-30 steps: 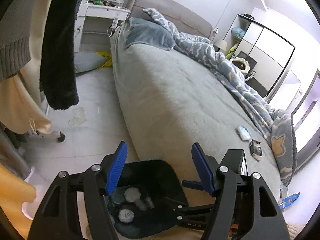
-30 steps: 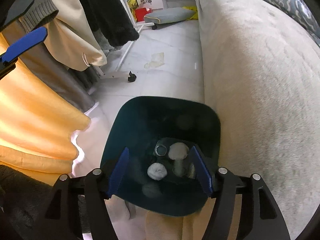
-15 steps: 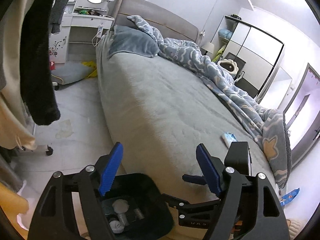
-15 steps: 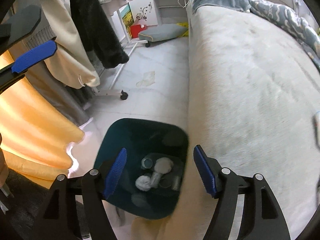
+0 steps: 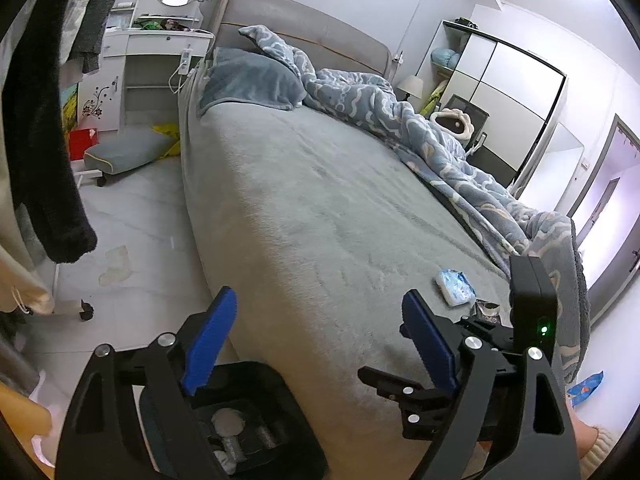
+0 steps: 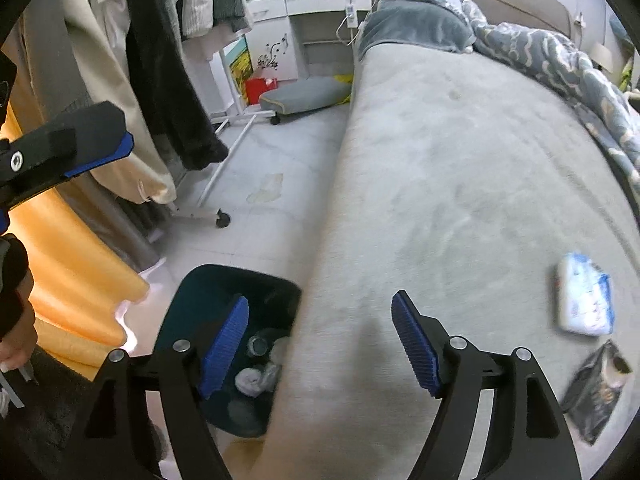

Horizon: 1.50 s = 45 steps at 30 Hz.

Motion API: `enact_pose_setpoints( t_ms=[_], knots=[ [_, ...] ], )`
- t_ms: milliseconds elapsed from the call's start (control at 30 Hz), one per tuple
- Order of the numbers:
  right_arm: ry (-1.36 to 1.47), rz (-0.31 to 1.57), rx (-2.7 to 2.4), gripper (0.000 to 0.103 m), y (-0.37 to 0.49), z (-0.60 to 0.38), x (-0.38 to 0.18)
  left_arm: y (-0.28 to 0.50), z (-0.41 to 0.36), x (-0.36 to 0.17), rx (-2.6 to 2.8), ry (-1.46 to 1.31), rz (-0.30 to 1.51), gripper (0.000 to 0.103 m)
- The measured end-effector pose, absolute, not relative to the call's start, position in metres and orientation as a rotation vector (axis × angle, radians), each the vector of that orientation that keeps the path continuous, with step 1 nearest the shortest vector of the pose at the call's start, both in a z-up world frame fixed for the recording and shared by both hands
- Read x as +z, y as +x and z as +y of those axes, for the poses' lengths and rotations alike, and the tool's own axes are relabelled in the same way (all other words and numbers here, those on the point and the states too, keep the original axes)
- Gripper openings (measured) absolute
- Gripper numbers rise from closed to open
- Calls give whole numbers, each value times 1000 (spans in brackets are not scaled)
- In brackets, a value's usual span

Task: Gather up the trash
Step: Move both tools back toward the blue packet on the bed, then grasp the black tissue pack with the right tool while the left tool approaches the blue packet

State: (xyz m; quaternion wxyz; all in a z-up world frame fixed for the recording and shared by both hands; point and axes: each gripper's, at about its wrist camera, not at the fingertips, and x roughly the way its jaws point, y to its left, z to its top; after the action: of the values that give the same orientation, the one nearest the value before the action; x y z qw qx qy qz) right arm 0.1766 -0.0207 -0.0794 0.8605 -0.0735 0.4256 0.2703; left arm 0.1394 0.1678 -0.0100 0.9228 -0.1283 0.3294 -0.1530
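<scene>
A dark teal trash bin (image 5: pixel 280 396) (image 6: pixel 208 300) stands on the floor against the bed's side, with crumpled tissues (image 6: pixel 248 380) and small bottles inside. A white and blue tissue pack (image 5: pixel 455 287) (image 6: pixel 584 300) and a dark torn wrapper (image 5: pixel 486 309) (image 6: pixel 596 392) lie on the grey bed cover (image 5: pixel 320 200) near its foot. My left gripper (image 5: pixel 318 293) hovers over the bed's edge, jaws opening, nothing between them. My right gripper (image 6: pixel 320 298) hangs over the bin's rim and the bed's edge, jaws also opening and empty.
Clothes hang from a wheeled rack (image 6: pixel 200 208) on the left. A pale scrap (image 5: pixel 116 264) lies on the floor tiles, a grey cushion (image 5: pixel 128 152) farther back. A blue wrapper (image 5: pixel 586 386) is on the floor past the bed's foot. A rumpled blue blanket (image 5: pixel 420 132) covers the bed's far side.
Both views have swung up and right from the bin toward the bed. The bin slid to the lower left. Both grippers' jaws have widened. The tissue pack and wrapper entered the right wrist view.
</scene>
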Motion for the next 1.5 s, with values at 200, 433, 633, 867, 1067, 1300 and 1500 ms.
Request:
enact_pose_setpoints(
  t_ms=[200, 433, 633, 867, 1067, 1300, 1500],
  knots=[
    [-141, 874, 559, 80, 185, -51, -76, 151, 148, -8, -322, -260, 677, 91],
    [-148, 847, 553, 84, 193, -82, -69, 167, 120, -5, -348, -243, 677, 95],
    [-162, 828, 554, 91, 197, -112, -65, 180, 97, -7, -372, -204, 687, 97],
    [-173, 833, 565, 96, 203, -153, -67, 198, 77, -22, -368, -150, 720, 97],
    [-194, 828, 575, 100, 206, -184, -71, 213, 66, -28, -367, -133, 732, 97],
    [-229, 843, 659, 100, 203, -207, -83, 224, 48, -32, -389, -116, 731, 97],
    [-237, 840, 690, 100, 203, -216, -88, 230, 30, -35, -421, -116, 741, 97]
  ],
)
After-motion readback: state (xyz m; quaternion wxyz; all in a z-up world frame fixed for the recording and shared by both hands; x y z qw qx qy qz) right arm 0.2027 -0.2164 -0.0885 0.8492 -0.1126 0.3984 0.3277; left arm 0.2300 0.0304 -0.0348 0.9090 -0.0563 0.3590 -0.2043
